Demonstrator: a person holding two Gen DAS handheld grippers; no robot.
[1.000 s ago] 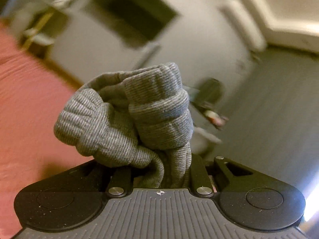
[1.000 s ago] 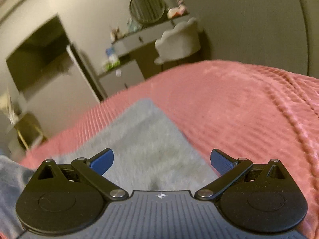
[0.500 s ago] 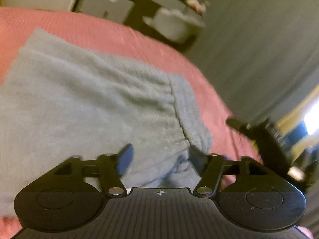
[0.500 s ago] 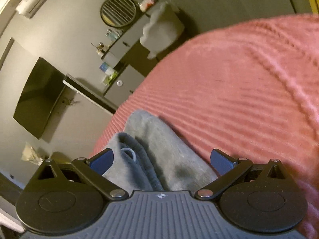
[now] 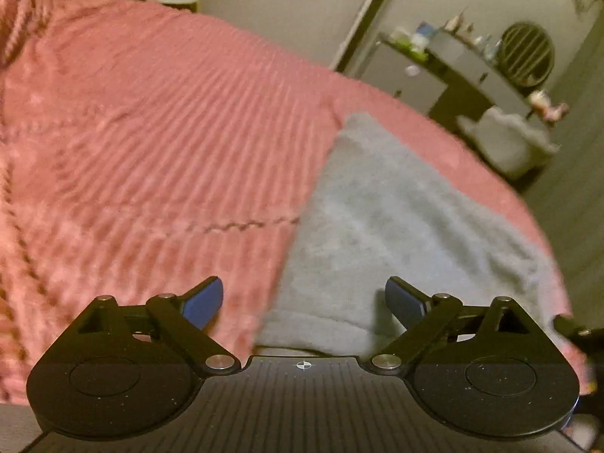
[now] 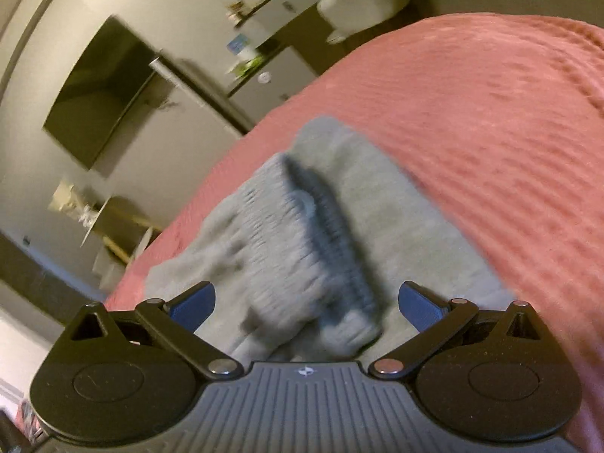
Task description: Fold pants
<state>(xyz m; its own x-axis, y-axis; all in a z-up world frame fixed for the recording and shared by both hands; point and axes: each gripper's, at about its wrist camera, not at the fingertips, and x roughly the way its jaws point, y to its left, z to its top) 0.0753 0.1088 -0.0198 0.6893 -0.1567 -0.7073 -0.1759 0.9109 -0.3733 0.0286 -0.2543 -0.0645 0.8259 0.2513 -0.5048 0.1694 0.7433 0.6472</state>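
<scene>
The grey pants [image 6: 313, 234] are lying folded on the pink bed [image 5: 158, 143], their long side running away from both cameras toward the dresser [image 5: 464, 75]. The ribbed waistband is lying on top. The left gripper [image 5: 304, 302] is opening its jaws, holding nothing. The right gripper [image 6: 306, 300] is hovering with its jaws spread wide, also released.
</scene>
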